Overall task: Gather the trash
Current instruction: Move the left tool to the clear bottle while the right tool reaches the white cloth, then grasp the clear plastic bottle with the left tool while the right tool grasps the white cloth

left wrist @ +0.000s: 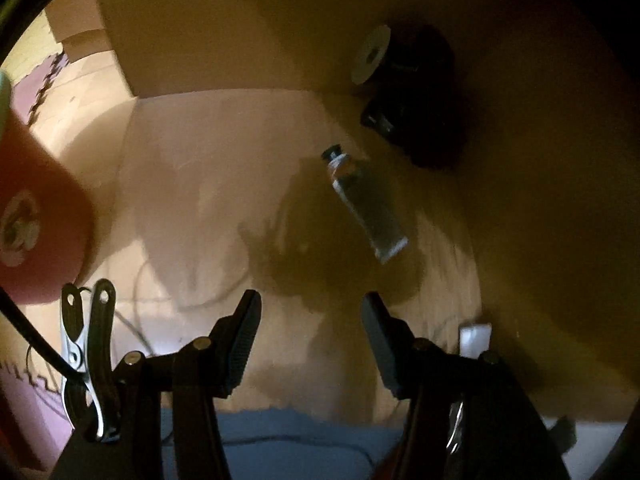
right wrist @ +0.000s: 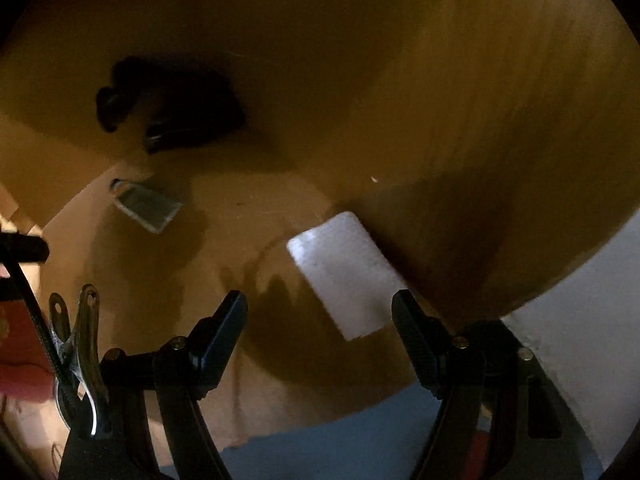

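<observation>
While both claws point down at a dim wooden floor, neither has anything in it. Left gripper: jaws roughly half apart, empty, bare floor between the pads. Right gripper: jaws set wide, empty, with a white slip of paper lying flat on the floor just beyond them, its near end showing between the fingertips, not touched. That paper sits right against the foot of a brown wall. A small squeezed tube with a dark cap lies flat on the floor farther out, near the same wall and well apart from the paper; its label is too blurred to read. Beyond the tube, at the base of the wall, a cluster of black objects with a white disc on top; no writing legible there either. A red cup with a white flower-like logo fills the left edge of the left wrist view. Blue fabric runs along the bottom of both views. Motion blur and low light limit detail.
</observation>
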`<state>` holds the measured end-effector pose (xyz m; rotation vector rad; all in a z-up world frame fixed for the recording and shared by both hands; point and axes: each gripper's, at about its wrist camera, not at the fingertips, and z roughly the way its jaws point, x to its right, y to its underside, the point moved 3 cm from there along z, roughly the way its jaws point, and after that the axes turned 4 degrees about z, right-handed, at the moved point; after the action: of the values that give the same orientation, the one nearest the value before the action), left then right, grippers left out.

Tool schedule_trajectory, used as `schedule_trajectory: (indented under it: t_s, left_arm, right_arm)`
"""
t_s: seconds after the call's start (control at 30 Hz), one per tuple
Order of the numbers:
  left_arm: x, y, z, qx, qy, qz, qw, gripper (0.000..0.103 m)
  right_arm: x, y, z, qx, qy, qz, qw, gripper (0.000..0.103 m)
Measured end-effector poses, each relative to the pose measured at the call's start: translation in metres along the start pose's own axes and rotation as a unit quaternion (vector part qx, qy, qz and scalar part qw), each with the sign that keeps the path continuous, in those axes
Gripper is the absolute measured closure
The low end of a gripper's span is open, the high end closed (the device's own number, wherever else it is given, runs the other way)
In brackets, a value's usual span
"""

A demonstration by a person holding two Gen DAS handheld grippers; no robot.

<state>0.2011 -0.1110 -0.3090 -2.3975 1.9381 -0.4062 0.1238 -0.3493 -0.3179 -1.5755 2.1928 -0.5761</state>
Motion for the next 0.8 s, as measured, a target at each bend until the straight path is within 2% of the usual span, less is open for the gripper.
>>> schedule_trajectory:
  t_s: [0.3, 0.47, 0.57, 0.7, 0.8]
  left_arm:
    - [0.033, -0.047, 0.050, 0.022, -0.007, -0.006, 0.9997, 0.048]
    - [0.048, -0.060, 0.069, 0.019, -0.019, 0.004, 0.9996, 0.048]
    - [0.051, -0.063, 0.080, 0.003, -0.032, 0.008, 0.9994, 0.048]
    - [0.051, -0.064, 0.089, -0.001, -0.047, -0.002, 0.9989, 0.047]
    - [0.056, -0.063, 0.093, -0.003, -0.063, 0.018, 0.9978, 0.047]
  right_arm:
    - [0.010, 0.000, 0.020, 0.015, 0.023, 0.012, 1.000, 0.032]
    - [0.018, -0.001, 0.019, 0.021, 0.032, 0.021, 0.999, 0.043]
    - [0.022, -0.001, 0.017, 0.022, 0.038, 0.025, 0.999, 0.051]
    - [0.029, -0.001, 0.014, 0.020, 0.040, 0.039, 0.998, 0.057]
    - [0.034, 0.000, 0.012, 0.019, 0.041, 0.041, 0.998, 0.063]
